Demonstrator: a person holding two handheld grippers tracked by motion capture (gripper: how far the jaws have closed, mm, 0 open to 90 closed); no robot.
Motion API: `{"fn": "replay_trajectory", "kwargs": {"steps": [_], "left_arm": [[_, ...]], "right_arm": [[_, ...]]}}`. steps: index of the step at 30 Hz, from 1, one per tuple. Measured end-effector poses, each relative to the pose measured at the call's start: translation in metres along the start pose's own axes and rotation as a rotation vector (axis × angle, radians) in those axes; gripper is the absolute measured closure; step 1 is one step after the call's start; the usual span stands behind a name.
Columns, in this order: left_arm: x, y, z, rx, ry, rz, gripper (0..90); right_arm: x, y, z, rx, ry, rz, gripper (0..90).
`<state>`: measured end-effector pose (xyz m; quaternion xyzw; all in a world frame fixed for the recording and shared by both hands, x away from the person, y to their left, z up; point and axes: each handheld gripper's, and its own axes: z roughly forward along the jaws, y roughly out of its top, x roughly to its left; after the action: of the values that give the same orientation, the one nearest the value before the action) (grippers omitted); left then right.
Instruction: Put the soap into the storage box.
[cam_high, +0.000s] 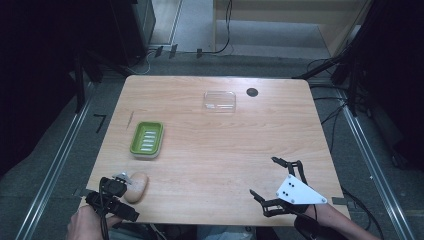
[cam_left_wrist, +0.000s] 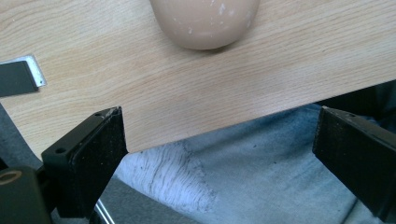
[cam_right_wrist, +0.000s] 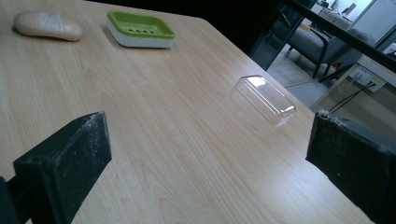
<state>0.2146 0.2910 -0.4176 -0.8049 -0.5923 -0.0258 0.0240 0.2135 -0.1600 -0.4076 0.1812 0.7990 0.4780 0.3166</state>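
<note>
Tongs sit at both near corners of the wooden worktop (cam_high: 210, 150): the left tongs (cam_high: 125, 181) at the near-left edge and the right tongs (cam_high: 267, 177) at the near-right, each spread wide and gripping nothing. Just beyond the left tongs lies a tan bar of soap (cam_high: 136, 187), whose rounded end the left gripper view shows speckled with pale flecks, with grey trouser cloth (cam_left_wrist: 224, 172) below the worktop's edge. Farther back on the left stands a green soap dish (cam_high: 147, 139); the right gripper view shows its white base and slotted top. Farthest, near the back edge, a clear plastic lid (cam_high: 219, 100) lies apart from it, beside a dark round hole (cam_high: 252, 92).
</note>
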Motion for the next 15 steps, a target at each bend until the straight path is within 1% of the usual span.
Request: {"fn": "replay_trajectory", "kwargs": {"steps": [2, 5, 8, 11, 13, 15], "left_arm": [[0.001, 0.001, 0.0, -0.001, -0.002, -0.003, 3.1], [0.002, 0.003, -0.002, -0.012, -0.014, -0.012, 2.4], [0.002, 0.006, -0.004, -0.027, -0.017, -0.017, 2.0], [0.002, 0.008, -0.004, -0.029, -0.017, -0.014, 1.6], [0.002, 0.01, -0.005, -0.028, -0.022, -0.02, 1.5], [0.002, 0.013, -0.005, -0.042, -0.027, -0.026, 1.2]], "right_arm": [[0.0, 0.001, 0.001, 0.002, 0.005, -0.007, 0.0], [0.001, 0.001, 0.003, 0.004, 0.008, -0.008, 0.0], [0.001, 0.002, 0.004, 0.003, 0.013, -0.011, 0.0], [0.001, 0.002, 0.004, 0.001, 0.015, -0.011, 0.0], [0.001, 0.002, 0.005, 0.002, 0.017, -0.008, 0.0], [0.001, 0.003, 0.005, 0.0, 0.018, -0.014, 0.0]]}}
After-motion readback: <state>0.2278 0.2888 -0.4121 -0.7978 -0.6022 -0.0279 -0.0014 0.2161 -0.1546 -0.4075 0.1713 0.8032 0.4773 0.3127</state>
